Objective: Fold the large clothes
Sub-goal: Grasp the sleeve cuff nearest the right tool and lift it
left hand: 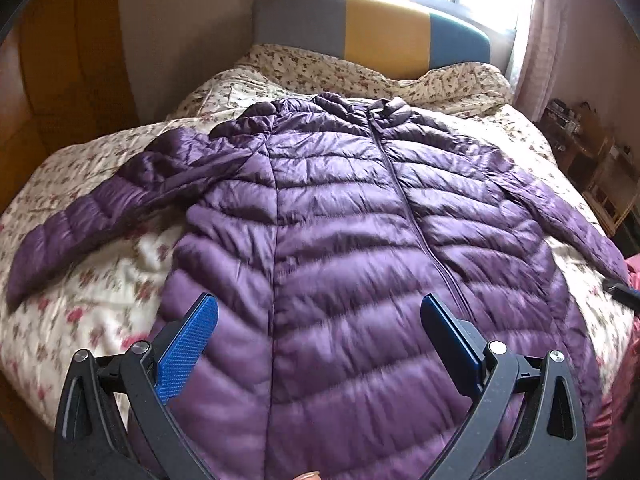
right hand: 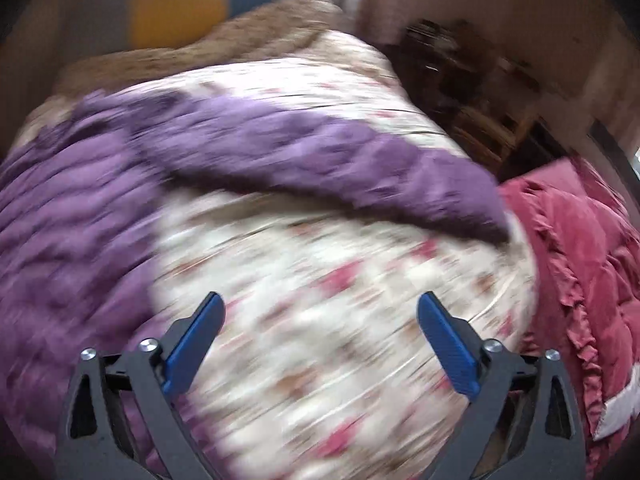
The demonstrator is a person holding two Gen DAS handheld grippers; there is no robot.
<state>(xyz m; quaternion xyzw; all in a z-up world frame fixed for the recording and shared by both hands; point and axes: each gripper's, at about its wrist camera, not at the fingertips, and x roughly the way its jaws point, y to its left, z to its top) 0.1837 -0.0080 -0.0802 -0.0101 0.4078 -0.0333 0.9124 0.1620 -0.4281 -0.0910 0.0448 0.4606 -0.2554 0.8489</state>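
A purple quilted puffer jacket (left hand: 340, 216) lies flat and zipped on the floral bedspread (left hand: 80, 288), collar toward the headboard, both sleeves spread out. My left gripper (left hand: 318, 308) is open and empty, hovering above the jacket's lower front near the hem. My right gripper (right hand: 320, 312) is open and empty over the bedspread (right hand: 328, 288), beside the jacket's body (right hand: 68, 208) and below its right sleeve (right hand: 340, 160). The right wrist view is motion-blurred. The right gripper's tip (left hand: 622, 292) shows at the right edge of the left wrist view.
A grey, yellow and blue headboard (left hand: 384, 32) stands at the far end under a bright window. A red ruffled quilt (right hand: 580, 264) lies at the bed's right side. Wooden shelves (left hand: 592, 160) stand to the right, a wooden wardrobe (left hand: 60, 80) to the left.
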